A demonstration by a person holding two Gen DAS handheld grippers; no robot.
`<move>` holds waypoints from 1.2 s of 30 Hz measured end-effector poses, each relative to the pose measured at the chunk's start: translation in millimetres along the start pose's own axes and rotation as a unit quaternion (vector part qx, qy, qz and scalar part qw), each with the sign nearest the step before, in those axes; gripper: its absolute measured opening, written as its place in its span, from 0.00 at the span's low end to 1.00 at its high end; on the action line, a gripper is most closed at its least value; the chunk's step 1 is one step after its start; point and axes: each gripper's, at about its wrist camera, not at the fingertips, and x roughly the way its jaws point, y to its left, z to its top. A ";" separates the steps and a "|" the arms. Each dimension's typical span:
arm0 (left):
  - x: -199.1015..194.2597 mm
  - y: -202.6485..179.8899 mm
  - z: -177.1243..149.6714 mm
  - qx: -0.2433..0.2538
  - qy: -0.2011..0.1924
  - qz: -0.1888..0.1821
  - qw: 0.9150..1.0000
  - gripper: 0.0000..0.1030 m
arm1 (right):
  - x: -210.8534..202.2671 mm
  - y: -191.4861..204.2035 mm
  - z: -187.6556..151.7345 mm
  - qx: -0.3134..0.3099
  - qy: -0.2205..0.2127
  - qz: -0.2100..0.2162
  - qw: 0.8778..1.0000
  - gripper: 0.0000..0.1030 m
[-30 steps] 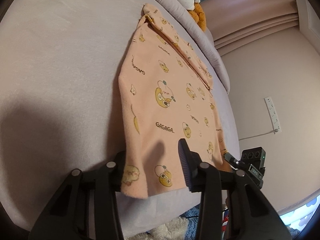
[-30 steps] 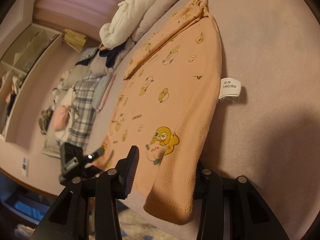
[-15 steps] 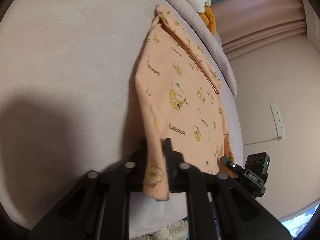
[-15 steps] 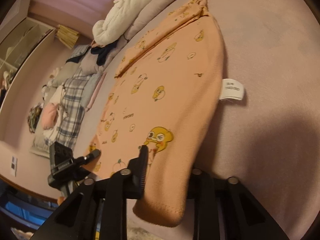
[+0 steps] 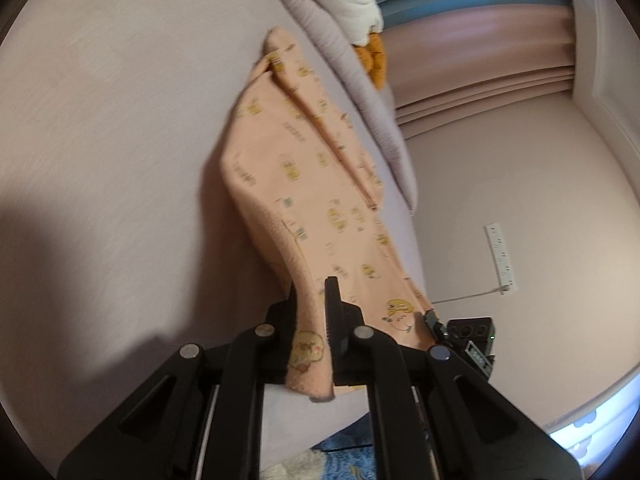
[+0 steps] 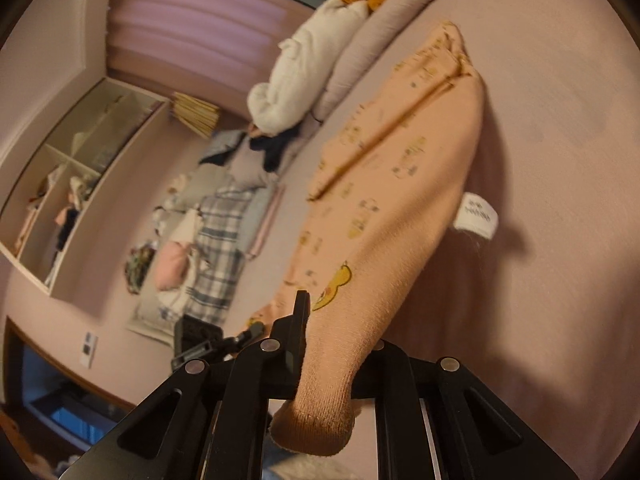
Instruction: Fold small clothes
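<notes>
The left gripper [image 5: 310, 312] is clamping one near corner of a peach children's garment [image 5: 320, 184], its two black fingers pressed flat against the cloth with a printed cartoon patch showing just below the pinch. The right gripper [image 6: 340, 336] is closing its jaws on the other near corner, where the ribbed hem of the peach children's garment [image 6: 400, 200] is bunching between the pads and hanging down past them.

Both corners are being held slightly above the mattress, so the near end of the garment is rising off the surface while the far end is lying on the pale lilac bed [image 5: 120, 140]. The cloth is stretching away from the grippers in a long tapered shape, printed all over with small yellow duck figures; the print is blurred. A white size label [image 6: 478, 216] is sticking out from the garment's right edge, casting a shadow on the sheet.

In the left wrist view, the right gripper's tip and camera housing [image 5: 472, 336] are showing at the garment's right corner. Beyond the garment's far end, a grey rolled bolster [image 5: 360, 92] is running along the bed edge, with a white plush item [image 6: 304, 72] and a mustard-coloured soft toy [image 5: 374, 60] lying on it. Pink curtains [image 5: 480, 52] are hanging behind. A white power strip [image 5: 500, 256] is lying on the floor to the right. In the right wrist view, open shelves [image 6: 80, 184] and a heap of clothes with a plaid piece [image 6: 220, 248] are standing to the left.
</notes>
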 end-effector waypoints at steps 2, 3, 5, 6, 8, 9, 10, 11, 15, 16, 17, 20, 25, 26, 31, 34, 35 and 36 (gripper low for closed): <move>1.8 -6.9 5.4 0.007 0.001 -0.017 1.000 0.06 | 1.0 1.8 -0.2 0.000 -0.005 0.009 1.000 0.13; 2.9 -10.6 7.3 0.013 0.002 -0.021 1.000 0.06 | 0.6 1.5 0.3 0.000 -0.007 0.015 1.000 0.13; 4.6 -17.3 11.6 0.024 0.002 -0.028 0.999 0.06 | 1.7 3.1 1.9 0.001 -0.010 0.025 1.000 0.13; 6.0 -19.4 13.3 0.027 0.003 -0.031 0.999 0.06 | 1.3 3.3 3.3 0.001 -0.011 0.031 0.999 0.13; 8.5 -23.4 16.3 0.033 0.002 -0.037 0.999 0.06 | 0.5 3.8 5.8 0.001 -0.014 0.039 0.999 0.13; 10.4 -24.4 17.4 0.034 0.003 -0.040 0.999 0.06 | -0.5 4.0 7.5 0.000 -0.016 0.044 0.999 0.13; 11.8 -25.3 18.6 0.035 0.003 -0.043 0.998 0.06 | -1.5 4.9 9.6 -0.002 -0.019 0.049 0.999 0.13; 13.5 -26.0 19.8 0.035 0.003 -0.044 0.998 0.06 | -1.9 5.9 11.2 -0.004 -0.021 0.052 0.998 0.13; 17.6 -27.0 24.1 0.039 0.006 -0.052 0.998 0.06 | 0.2 9.2 16.9 -0.011 -0.026 0.062 0.998 0.13; 17.5 -27.3 25.3 0.040 0.006 -0.053 0.998 0.06 | 1.2 10.3 18.6 -0.012 -0.027 0.063 0.998 0.13; 17.6 -28.0 26.7 0.041 0.005 -0.055 0.998 0.06 | 2.5 10.9 20.4 -0.013 -0.028 0.066 0.997 0.13; 18.4 -30.5 31.9 0.043 0.003 -0.061 0.997 0.06 | 6.8 11.1 26.0 -0.014 -0.030 0.071 0.997 0.13; 23.3 -35.4 50.3 0.045 0.001 -0.069 0.997 0.06 | 6.1 10.8 37.7 -0.016 -0.041 0.076 0.996 0.13; 25.1 -36.4 54.7 0.046 0.001 -0.070 0.996 0.06 | 5.9 12.8 40.5 -0.020 -0.045 0.074 0.996 0.13; 40.6 -46.4 79.8 0.056 -0.001 -0.074 0.996 0.06 | 4.7 20.2 60.6 -0.040 -0.063 0.066 0.995 0.13; 55.6 -53.1 96.4 0.061 0.002 -0.070 0.996 0.06 | 9.1 23.1 78.6 -0.050 -0.072 0.060 0.994 0.13; 60.6 -55.3 102.5 0.062 0.003 -0.069 0.996 0.06 | 10.4 23.3 83.9 -0.051 -0.074 0.059 0.994 0.13; 64.8 -57.3 108.9 0.063 0.003 -0.068 0.996 0.06 | 12.8 23.6 91.1 -0.053 -0.077 0.056 0.994 0.13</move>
